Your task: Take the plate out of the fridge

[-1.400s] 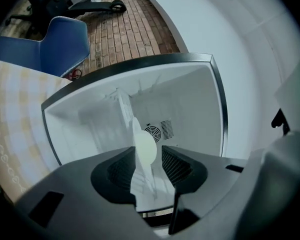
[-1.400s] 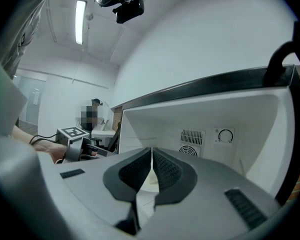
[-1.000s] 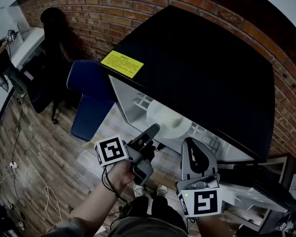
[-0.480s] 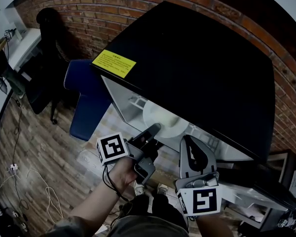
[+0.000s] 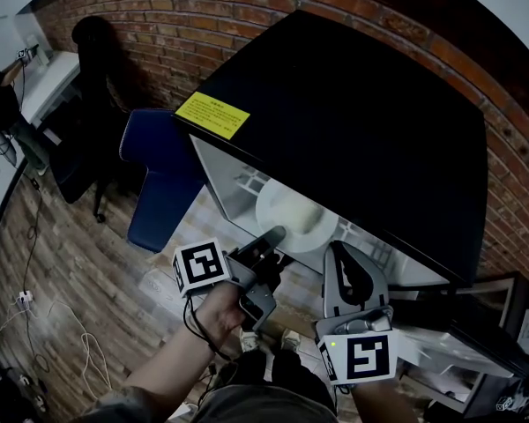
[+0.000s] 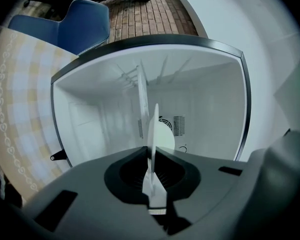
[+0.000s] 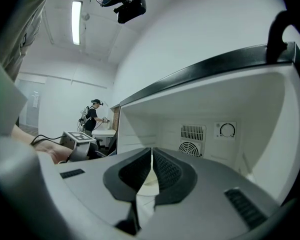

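Left gripper points forward, roughly level, rolled onto its side. Its jaws have just been closing and now pinch the plate rim, which sits edge-on between the pads. Left hand wraps the handle behind the marker cube, and the forearm comes in from the bottom edge of the head view. Right gripper sits just beside the left one on its right, also forward and roughly level, with its jaws together and nothing between them. Right hand is mostly hidden under its cube.
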A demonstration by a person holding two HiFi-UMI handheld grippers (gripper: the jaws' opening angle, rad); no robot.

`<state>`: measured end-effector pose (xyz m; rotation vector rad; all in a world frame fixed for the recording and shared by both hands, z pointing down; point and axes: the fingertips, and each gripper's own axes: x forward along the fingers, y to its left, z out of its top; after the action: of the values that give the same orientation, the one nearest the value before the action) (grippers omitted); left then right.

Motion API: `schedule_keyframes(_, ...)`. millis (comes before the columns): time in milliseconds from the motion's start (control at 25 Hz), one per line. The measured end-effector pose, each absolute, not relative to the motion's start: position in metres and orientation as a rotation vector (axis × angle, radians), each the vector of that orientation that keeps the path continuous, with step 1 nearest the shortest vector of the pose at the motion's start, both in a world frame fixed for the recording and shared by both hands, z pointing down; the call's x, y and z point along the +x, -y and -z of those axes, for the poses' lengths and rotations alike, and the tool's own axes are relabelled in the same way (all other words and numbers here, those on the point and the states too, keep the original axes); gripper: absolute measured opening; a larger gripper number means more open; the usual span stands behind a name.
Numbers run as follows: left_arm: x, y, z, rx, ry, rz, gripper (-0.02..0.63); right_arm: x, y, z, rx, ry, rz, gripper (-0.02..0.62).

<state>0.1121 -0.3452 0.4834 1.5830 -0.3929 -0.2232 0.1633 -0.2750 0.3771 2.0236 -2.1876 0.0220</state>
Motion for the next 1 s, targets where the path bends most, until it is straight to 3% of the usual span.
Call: schedule_keyframes(1000, 0.017, 0.317, -0.444, 1.595, 0.529, 0.347, 0.032, 0.098, 0.269, -0.317, 1.905, 2.422, 0.161, 0.031)
